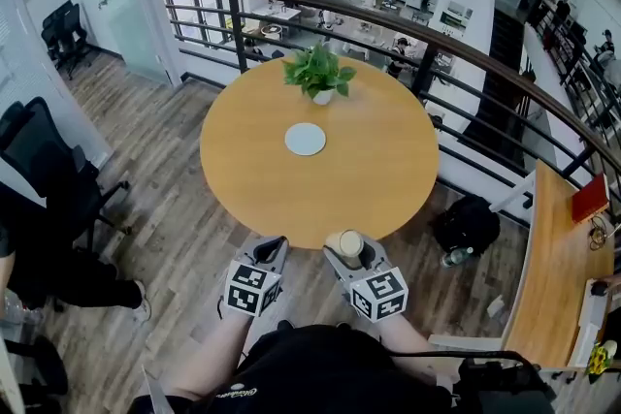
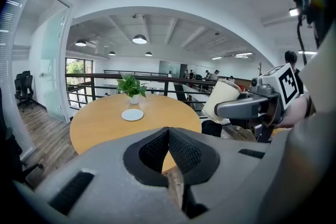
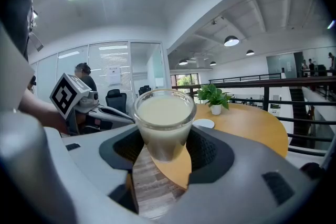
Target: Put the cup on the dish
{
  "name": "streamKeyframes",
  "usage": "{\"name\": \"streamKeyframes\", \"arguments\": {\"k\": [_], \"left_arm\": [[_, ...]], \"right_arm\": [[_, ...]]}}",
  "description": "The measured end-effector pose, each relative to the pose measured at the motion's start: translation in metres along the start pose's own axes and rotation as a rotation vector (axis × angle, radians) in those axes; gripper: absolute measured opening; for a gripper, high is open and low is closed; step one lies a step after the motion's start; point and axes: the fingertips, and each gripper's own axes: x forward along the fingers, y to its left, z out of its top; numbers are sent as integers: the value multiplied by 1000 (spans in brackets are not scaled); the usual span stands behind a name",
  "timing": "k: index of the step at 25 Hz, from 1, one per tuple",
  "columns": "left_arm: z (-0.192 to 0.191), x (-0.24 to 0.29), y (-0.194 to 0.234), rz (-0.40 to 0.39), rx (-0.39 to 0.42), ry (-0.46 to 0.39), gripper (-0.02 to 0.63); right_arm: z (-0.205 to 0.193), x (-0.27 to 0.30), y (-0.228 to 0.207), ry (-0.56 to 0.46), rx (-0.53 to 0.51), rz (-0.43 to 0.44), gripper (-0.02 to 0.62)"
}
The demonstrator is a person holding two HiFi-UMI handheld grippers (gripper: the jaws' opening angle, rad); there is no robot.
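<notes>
- Right gripper (image 3: 164, 145): jaws spread wide and clasped on the cup (image 3: 164, 122). The cup stands upright between the pads and is full of pale liquid.
- Left gripper (image 2: 169, 138): jaws closed together with nothing between them, just beside the right gripper on its left.
- Dish (image 1: 306, 139): white and bare, ahead of both grippers and well apart from the cup.
- Table (image 1: 378, 179): round, wooden, its near edge under the gripper tips.
- Potted plant (image 1: 319, 73): beyond the dish.
- Room: wood floor (image 1: 165, 238), curved railing (image 1: 466, 44), office chair (image 1: 44, 160) to the left.
</notes>
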Motion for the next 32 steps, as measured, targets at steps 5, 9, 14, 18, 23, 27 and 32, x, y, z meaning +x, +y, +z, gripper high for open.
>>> {"name": "streamKeyframes", "arguments": {"k": [5,9,14,18,23,27,32], "left_arm": [[0,-1,5,-1,-6,-13,0],[0,-5,16,-3,0,-11,0],[0,-14,36,-13,7,-20,0],[-1,-21,51,-25,31,-21,0],[1,-31,62,-47,41,-28,0],[-2,-32,69,-61,35,-35,0],[-3,-27,74,-65,33,-25,0]], "right_arm": [[3,3,3,-13,15,0,252],[9,12,5,-12,-18,-20,252],[14,28,17,-6,-48,-49,252],[19,42,32,-3,-81,-73,252],[22,50,51,6,-107,-89,252],[20,57,55,17,-113,-98,252],[19,65,54,22,-108,-94,252]]}}
